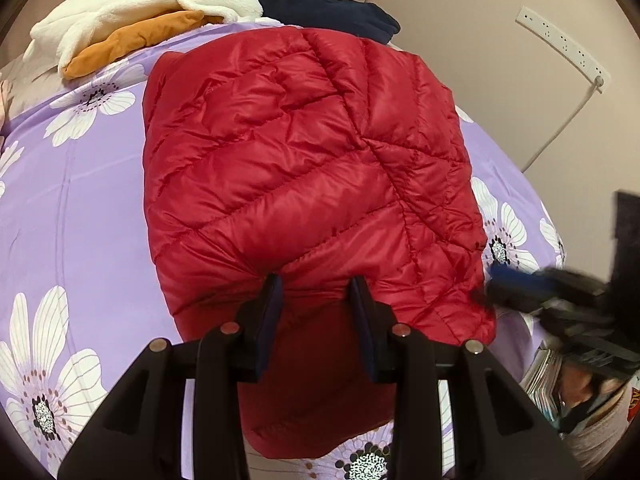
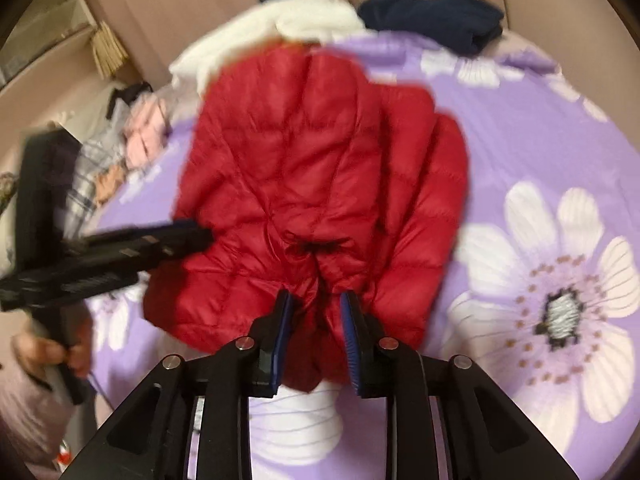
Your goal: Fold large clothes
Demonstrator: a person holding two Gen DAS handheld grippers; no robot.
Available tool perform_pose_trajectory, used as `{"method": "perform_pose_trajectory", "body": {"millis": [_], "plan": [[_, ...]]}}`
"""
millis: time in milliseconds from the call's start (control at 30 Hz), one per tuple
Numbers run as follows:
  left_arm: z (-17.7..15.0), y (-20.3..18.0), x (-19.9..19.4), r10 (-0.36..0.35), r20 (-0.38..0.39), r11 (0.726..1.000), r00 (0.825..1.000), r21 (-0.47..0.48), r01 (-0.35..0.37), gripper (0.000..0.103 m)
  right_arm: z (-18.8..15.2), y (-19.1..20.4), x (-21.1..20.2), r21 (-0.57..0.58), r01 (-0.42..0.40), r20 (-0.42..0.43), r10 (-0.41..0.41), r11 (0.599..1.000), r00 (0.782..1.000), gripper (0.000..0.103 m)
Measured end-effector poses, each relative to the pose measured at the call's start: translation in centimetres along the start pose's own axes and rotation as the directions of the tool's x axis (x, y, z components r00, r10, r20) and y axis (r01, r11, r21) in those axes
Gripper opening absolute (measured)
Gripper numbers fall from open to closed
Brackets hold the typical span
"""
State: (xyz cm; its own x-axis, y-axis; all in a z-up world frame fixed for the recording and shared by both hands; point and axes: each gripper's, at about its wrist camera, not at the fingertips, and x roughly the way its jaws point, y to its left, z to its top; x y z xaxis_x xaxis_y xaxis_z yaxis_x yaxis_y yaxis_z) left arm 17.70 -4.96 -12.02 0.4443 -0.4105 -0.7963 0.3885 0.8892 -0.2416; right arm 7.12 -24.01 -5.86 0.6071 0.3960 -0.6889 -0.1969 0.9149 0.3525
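Observation:
A red quilted down jacket [image 1: 304, 168] lies folded on the purple flowered bedsheet [image 1: 80, 184]. My left gripper [image 1: 318, 286] holds the jacket's near edge, with red fabric bunched between its fingers. My right gripper [image 2: 316, 300] also grips a bunched part of the jacket [image 2: 312, 168] at its near edge. The right gripper shows blurred at the jacket's right corner in the left wrist view [image 1: 520, 284]. The left gripper reaches the jacket's left side in the right wrist view [image 2: 192, 236]. The right wrist view is motion-blurred.
A white fleece garment [image 1: 132, 4] over an orange one [image 1: 132, 44] and a dark navy garment [image 1: 332, 6] lie at the far end of the bed. Loose clothes [image 2: 120, 148] lie left of the bed. A power strip [image 1: 560, 44] hangs on the wall.

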Motion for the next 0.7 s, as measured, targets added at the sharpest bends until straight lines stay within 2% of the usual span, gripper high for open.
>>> {"method": "perform_pose_trajectory", "body": {"millis": [33,100,267,367,400,500,567,700], "plan": [[0.0,0.0,0.0,-0.002,-0.001,1.000,1.000,-0.003,0.002,0.034,0.6,0.2,-1.1,-0.007,-0.004,0.048,0.004,1.000,0.999,0.033],[0.0,0.0,0.0,-0.001,0.000,1.000,1.000,-0.002,0.001,0.034,2.1,0.4,-2.1,-0.020,-0.018,0.118,0.020,1.000,0.993,0.034],[-0.1,-0.3,0.1,0.007,0.001,1.000,1.000,0.002,-0.007,0.034,5.8,1.2,0.7,-0.039,0.007,0.173,0.000,0.999,0.985,0.034],[0.0,-0.5,0.2,0.009,-0.002,1.000,1.000,0.009,-0.009,0.034,7.2,1.7,3.4,-0.051,0.027,0.169,-0.018,0.998,0.985,0.034],[0.0,-0.6,0.2,0.008,-0.002,1.000,1.000,0.011,-0.008,0.034,7.4,1.9,4.5,-0.060,0.069,0.154,-0.059,0.996,0.986,0.034],[0.1,-0.8,0.6,-0.001,-0.001,1.000,1.000,0.015,0.001,0.036,7.0,1.0,7.4,-0.044,0.125,0.053,-0.123,0.991,0.991,0.034],[0.2,-0.9,0.9,-0.002,-0.004,1.000,1.000,0.019,0.003,0.036,6.3,0.0,8.8,-0.029,0.134,0.016,-0.134,0.991,0.991,0.033],[0.4,-0.8,1.3,-0.005,-0.007,1.000,1.000,0.010,0.005,0.036,5.9,-0.6,9.2,-0.019,0.131,0.009,-0.131,0.991,0.991,0.033]]}}
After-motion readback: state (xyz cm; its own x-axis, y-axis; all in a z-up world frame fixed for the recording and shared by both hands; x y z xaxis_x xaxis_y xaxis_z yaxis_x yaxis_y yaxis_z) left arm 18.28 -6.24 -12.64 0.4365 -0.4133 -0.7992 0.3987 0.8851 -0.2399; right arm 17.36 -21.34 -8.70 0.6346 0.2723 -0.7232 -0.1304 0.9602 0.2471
